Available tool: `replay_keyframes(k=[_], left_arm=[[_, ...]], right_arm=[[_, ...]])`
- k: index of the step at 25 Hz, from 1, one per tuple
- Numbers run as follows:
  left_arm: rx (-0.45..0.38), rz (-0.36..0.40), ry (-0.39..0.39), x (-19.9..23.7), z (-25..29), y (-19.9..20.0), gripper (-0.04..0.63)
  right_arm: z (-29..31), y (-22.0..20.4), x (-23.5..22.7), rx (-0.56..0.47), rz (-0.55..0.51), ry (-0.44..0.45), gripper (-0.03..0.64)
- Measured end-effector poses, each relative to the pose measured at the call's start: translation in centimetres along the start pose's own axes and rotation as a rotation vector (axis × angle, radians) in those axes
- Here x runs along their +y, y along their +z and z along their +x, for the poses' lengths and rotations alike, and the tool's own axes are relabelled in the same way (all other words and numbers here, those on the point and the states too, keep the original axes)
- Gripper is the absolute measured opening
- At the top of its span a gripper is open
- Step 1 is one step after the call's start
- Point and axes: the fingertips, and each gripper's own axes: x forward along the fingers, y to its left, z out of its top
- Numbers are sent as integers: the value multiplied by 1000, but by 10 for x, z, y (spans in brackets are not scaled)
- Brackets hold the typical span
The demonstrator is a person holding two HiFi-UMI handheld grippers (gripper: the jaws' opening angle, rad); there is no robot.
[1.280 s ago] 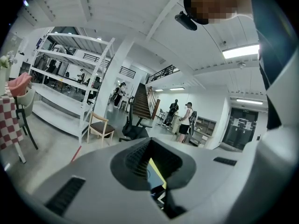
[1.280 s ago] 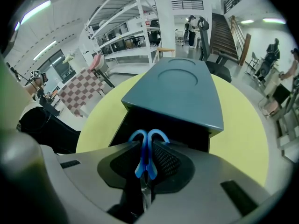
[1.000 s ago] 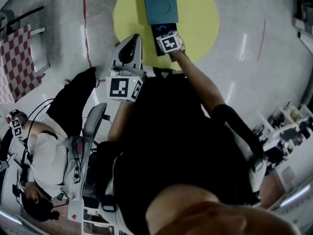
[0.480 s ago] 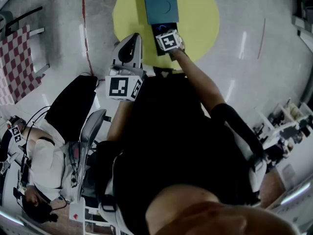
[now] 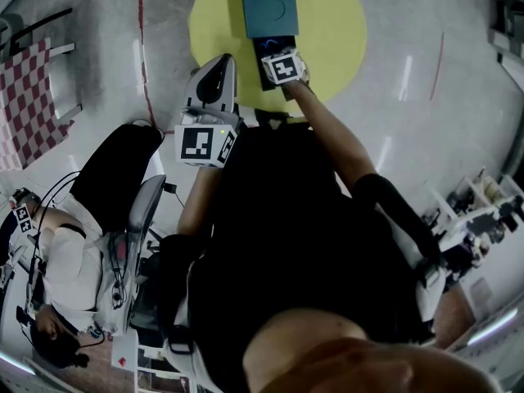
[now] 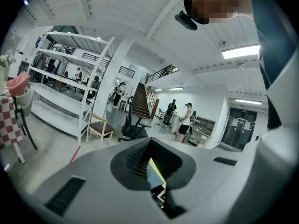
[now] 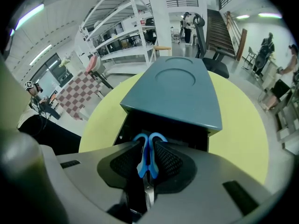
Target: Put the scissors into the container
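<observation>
A teal container (image 5: 268, 2) lies on the round yellow table (image 5: 332, 23), its dark drawer opening (image 7: 163, 127) facing me. My right gripper (image 7: 147, 164) is shut on the blue-handled scissors (image 7: 147, 155). The handles point into the opening and sit at its mouth, while the metal blades run back between the jaws. From the head view, the right gripper (image 5: 275, 53) is at the drawer's front and a bit of blue of the scissors (image 5: 270, 46) shows. My left gripper (image 5: 223, 62) hangs by the table's near-left edge, jaws together and empty; in its own view that left gripper (image 6: 156, 181) points upward into the hall.
A seated person (image 5: 61, 260) and an office chair (image 5: 139, 219) are on the floor at lower left. A table with a red-checked cloth (image 5: 29, 97) stands at far left, and a red floor line (image 5: 143, 47) runs past it. Shelving (image 5: 483, 211) is at right.
My right gripper has edged slightly toward the drawer opening with the scissors. The left gripper has barely moved. The seated person at lower left has shifted.
</observation>
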Motion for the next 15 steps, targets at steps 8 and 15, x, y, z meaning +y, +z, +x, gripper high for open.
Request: replay_keyframes(k=[8,15], left_arm=[[-23,21,19,-31,-17,5,-3],[-64,41,34,-77,-42,6,-3]], right_arm=[[-42,10,5,-118,-17,11,80],[-106,12,11,-291,-31,51,37]])
